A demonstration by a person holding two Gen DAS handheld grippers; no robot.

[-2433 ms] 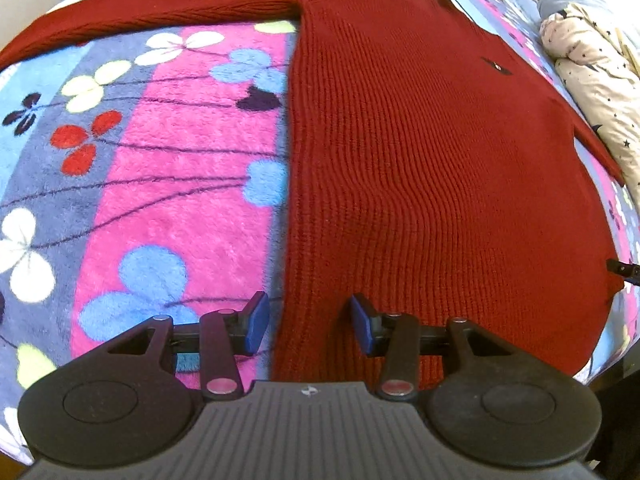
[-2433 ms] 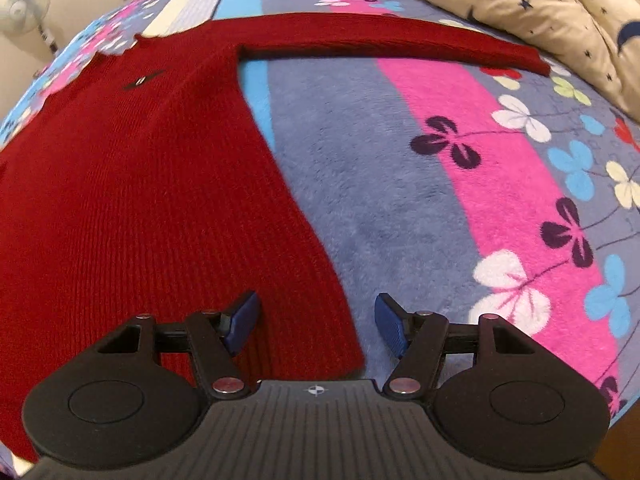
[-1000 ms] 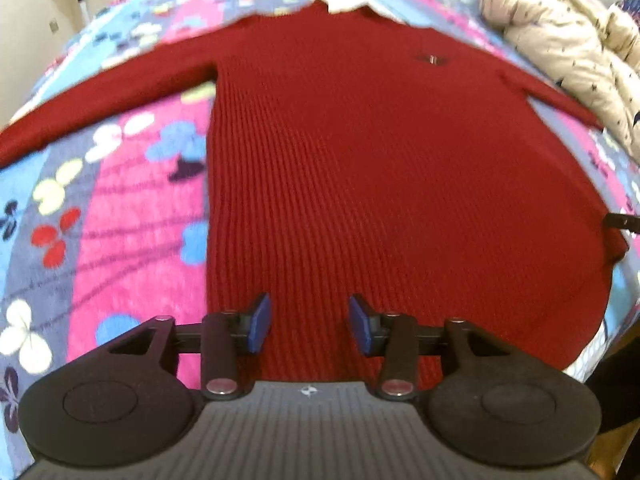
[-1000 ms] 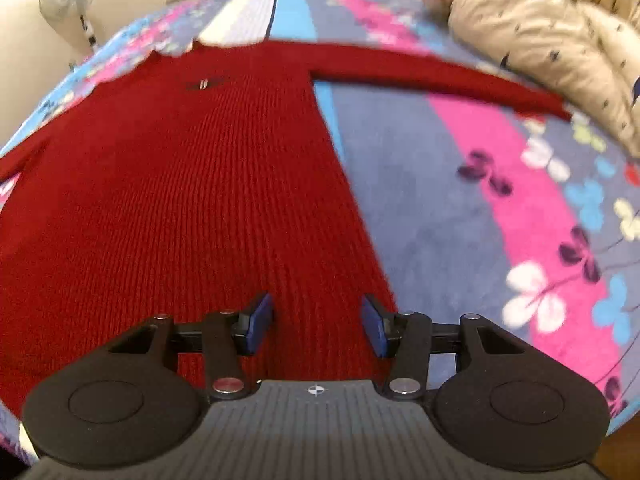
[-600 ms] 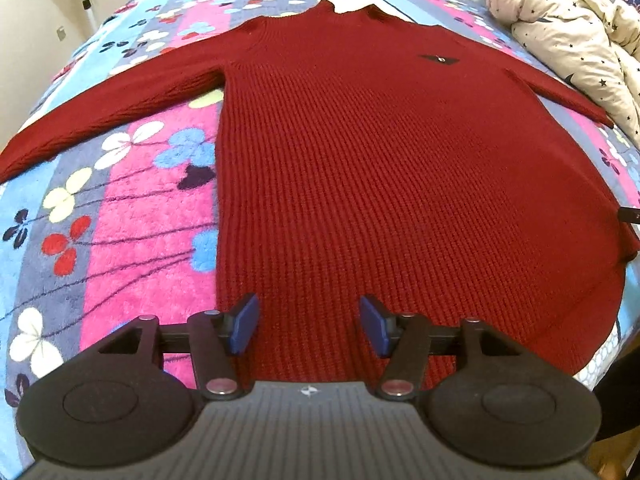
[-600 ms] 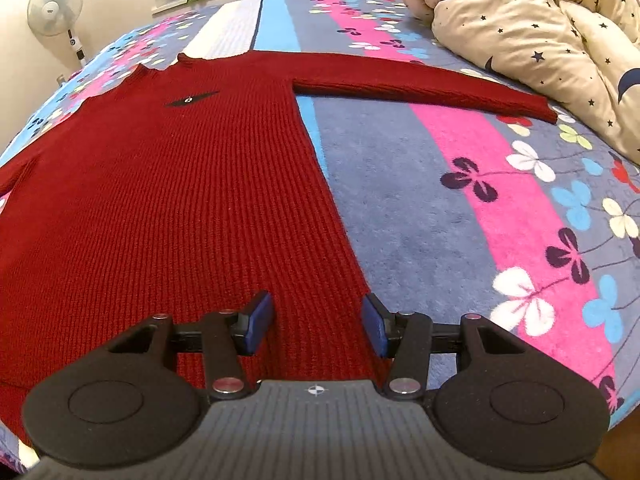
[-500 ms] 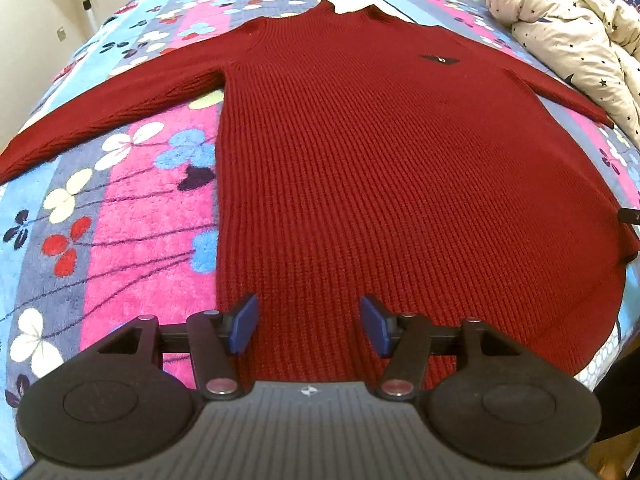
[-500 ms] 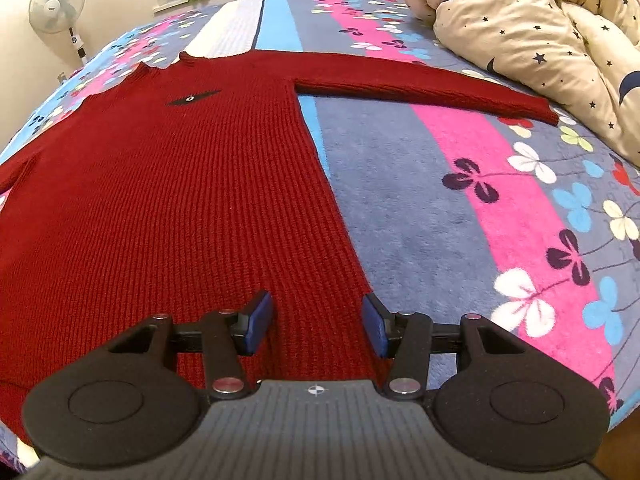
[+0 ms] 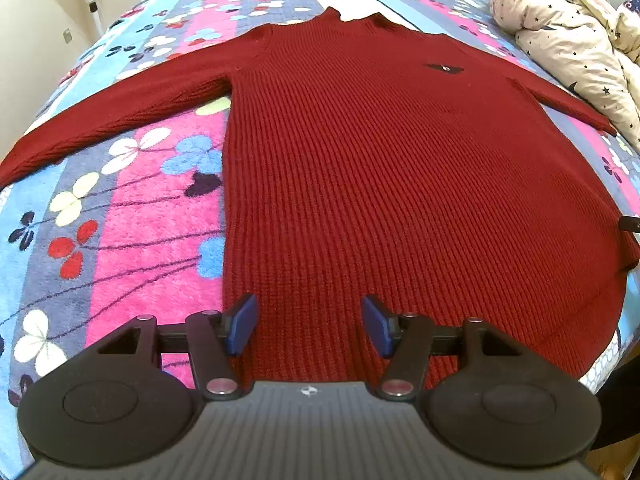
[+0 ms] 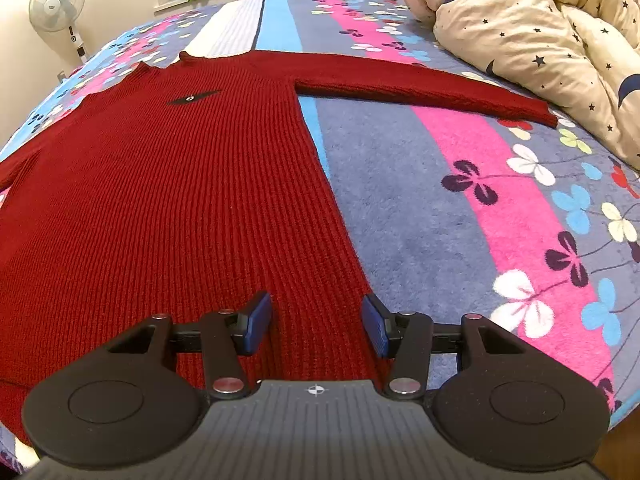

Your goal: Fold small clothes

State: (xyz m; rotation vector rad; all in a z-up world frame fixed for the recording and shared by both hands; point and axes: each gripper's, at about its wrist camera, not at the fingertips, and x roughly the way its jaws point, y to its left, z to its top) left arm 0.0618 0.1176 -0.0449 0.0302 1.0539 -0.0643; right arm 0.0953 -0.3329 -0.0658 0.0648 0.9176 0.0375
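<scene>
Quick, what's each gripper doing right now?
Left gripper: open, just widened, over the sweater hem, holding nothing.
Right gripper: open, holding nothing.

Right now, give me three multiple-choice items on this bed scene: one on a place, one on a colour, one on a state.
1. Where does the star-print quilt lie?
A. under the sweater
B. bunched beyond the sweater's right sleeve
C. folded on the fan

2. What colour is the sweater?
A. dark red
B. navy
C. white

3. How does the sweater lie?
A. folded in half
B. rolled up
C. flat, sleeves spread out

Answers:
1 B: the right wrist view shows it heaped past the cuff.
2 A: the ribbed knit is dark red in both views.
3 C: the left sleeve and the right one stretch sideways, with no fold.
</scene>
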